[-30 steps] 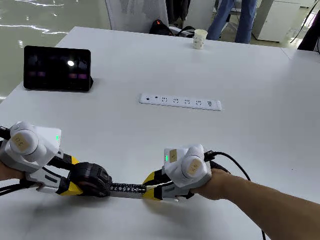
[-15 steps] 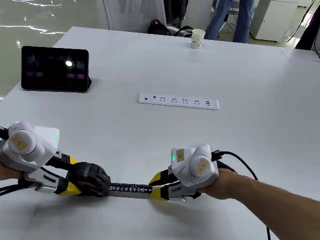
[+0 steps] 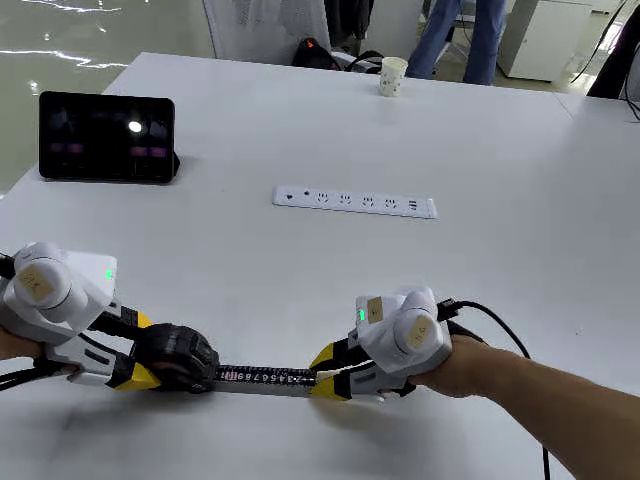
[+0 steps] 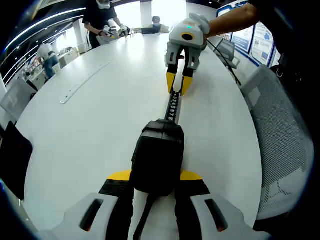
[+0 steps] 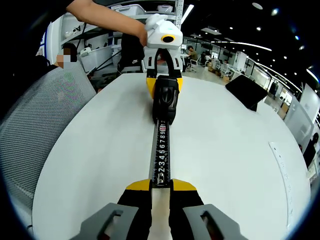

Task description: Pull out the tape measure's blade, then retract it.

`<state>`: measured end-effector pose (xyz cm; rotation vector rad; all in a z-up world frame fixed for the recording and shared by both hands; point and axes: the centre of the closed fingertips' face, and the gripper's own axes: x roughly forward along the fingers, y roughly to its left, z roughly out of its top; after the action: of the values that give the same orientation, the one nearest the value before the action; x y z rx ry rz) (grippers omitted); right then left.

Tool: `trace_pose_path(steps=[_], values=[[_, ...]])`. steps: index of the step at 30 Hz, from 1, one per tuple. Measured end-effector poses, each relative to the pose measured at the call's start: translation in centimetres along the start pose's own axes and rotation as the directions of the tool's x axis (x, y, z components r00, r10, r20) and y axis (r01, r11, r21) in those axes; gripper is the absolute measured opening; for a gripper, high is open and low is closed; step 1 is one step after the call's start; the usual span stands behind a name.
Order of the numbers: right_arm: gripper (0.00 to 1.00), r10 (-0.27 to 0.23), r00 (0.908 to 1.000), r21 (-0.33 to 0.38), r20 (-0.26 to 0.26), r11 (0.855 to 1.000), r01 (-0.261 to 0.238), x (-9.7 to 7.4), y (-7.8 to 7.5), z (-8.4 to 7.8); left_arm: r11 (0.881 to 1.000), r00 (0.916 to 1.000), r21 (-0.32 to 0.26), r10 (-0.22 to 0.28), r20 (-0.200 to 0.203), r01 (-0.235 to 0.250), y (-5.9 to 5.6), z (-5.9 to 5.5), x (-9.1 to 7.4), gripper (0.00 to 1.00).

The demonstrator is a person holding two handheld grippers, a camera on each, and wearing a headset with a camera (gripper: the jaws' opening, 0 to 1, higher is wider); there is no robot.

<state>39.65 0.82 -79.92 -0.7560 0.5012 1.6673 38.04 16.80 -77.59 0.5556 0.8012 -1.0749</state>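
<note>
A black tape measure case [image 3: 180, 356] lies near the table's front edge, held between the yellow-tipped jaws of my left gripper [image 3: 150, 352], which is shut on it. Its dark numbered blade [image 3: 262, 377] runs rightward along the table to my right gripper [image 3: 326, 372], shut on the blade's end. In the left gripper view the case [image 4: 158, 156] sits between my jaws and the blade [image 4: 172, 108] leads away to the right gripper [image 4: 178, 83]. The right gripper view shows the blade [image 5: 161, 155] stretching to the case [image 5: 164, 102] held by the left gripper [image 5: 164, 86].
A white power strip [image 3: 354, 202] lies mid-table. A dark tablet [image 3: 105, 137] stands at the left and a paper cup [image 3: 392, 76] at the far edge. A black cable [image 3: 500, 335] trails from my right gripper. People stand beyond the table [image 3: 280, 270].
My right gripper has moved to the right with the blade's end, and more of the numbered blade shows between the two grippers. The left gripper and case have stayed put.
</note>
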Motion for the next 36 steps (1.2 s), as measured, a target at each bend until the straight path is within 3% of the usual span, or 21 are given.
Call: trace_pose_path(steps=[19,36], values=[[0.09,-0.001,0.9999,0.023,-0.012,1.0,0.001,-1.4,0.3,-1.5,1.0,1.0,0.002,0.0,-0.005,0.0,0.0,-0.1,0.1,0.26],[0.09,-0.021,0.9991,0.038,-0.037,0.999,0.022,-3.7,0.4,-3.7,1.0,1.0,0.001,0.002,-0.008,-0.002,0.0,0.0,0.0,0.26]])
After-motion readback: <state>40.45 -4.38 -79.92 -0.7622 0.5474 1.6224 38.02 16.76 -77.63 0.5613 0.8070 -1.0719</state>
